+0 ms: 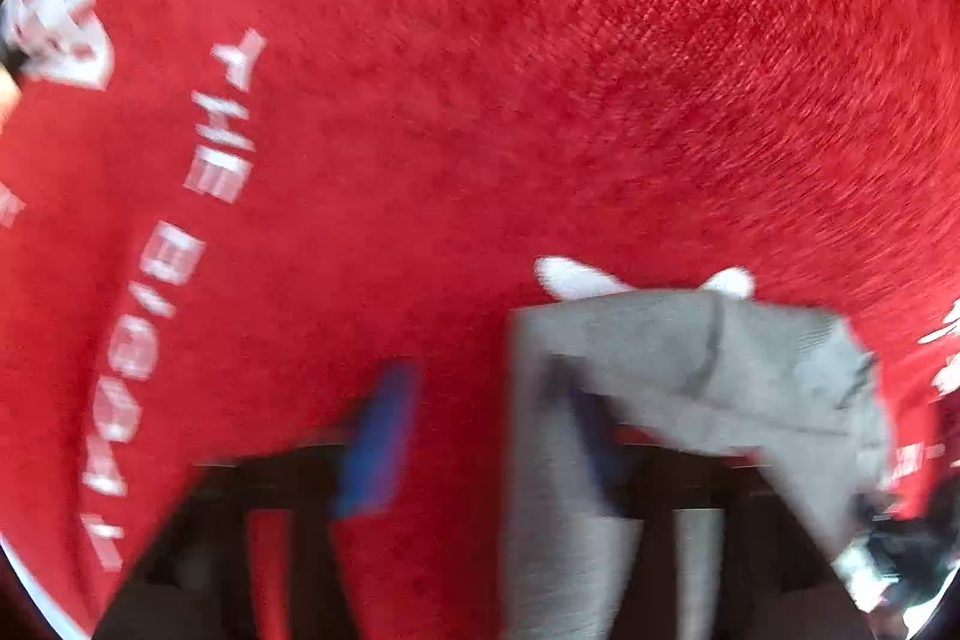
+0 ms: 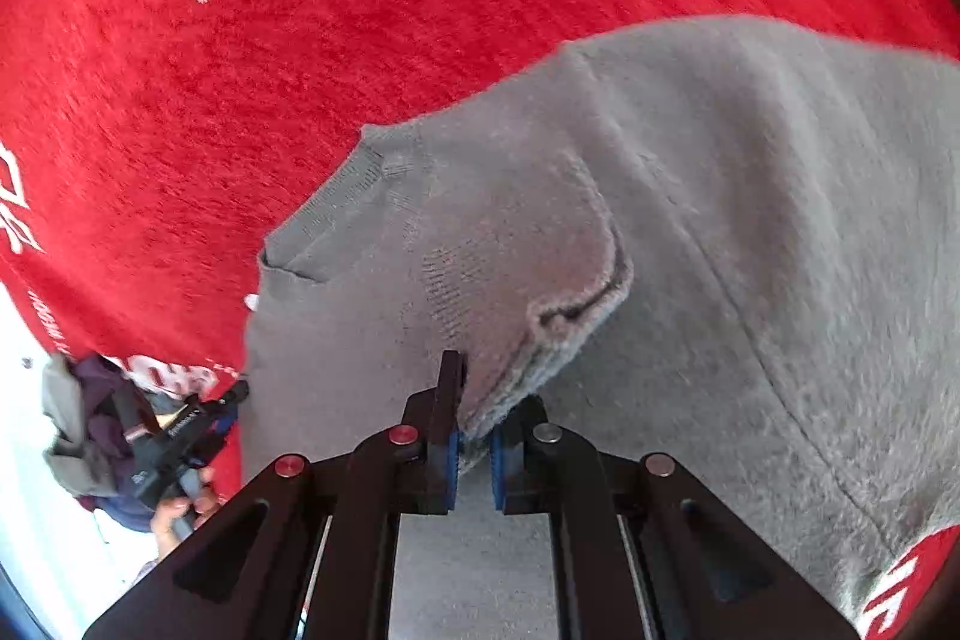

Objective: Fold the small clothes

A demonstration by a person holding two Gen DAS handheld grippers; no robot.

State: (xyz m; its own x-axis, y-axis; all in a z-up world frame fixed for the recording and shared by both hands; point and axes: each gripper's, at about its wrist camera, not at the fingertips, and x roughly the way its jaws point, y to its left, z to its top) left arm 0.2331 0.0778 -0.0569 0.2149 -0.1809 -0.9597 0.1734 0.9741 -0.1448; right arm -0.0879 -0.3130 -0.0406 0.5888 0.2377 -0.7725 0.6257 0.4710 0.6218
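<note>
We're in what looks like a home: a red plush blanket (image 2: 180, 130) printed with white lettering (image 1: 174, 244) fills both views, with a heap of clothes (image 2: 90, 424) at its edge.

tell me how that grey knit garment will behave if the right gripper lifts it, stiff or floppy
Probably floppy: the grey knit garment already drapes in soft folds where the right gripper pinches its edge. It looks fairly light, since a small pinch of fabric gathers it without strain. Its fuzzy surface likely won't slip on the red printed cloth beneath, so it may drag rather than slide.
</note>
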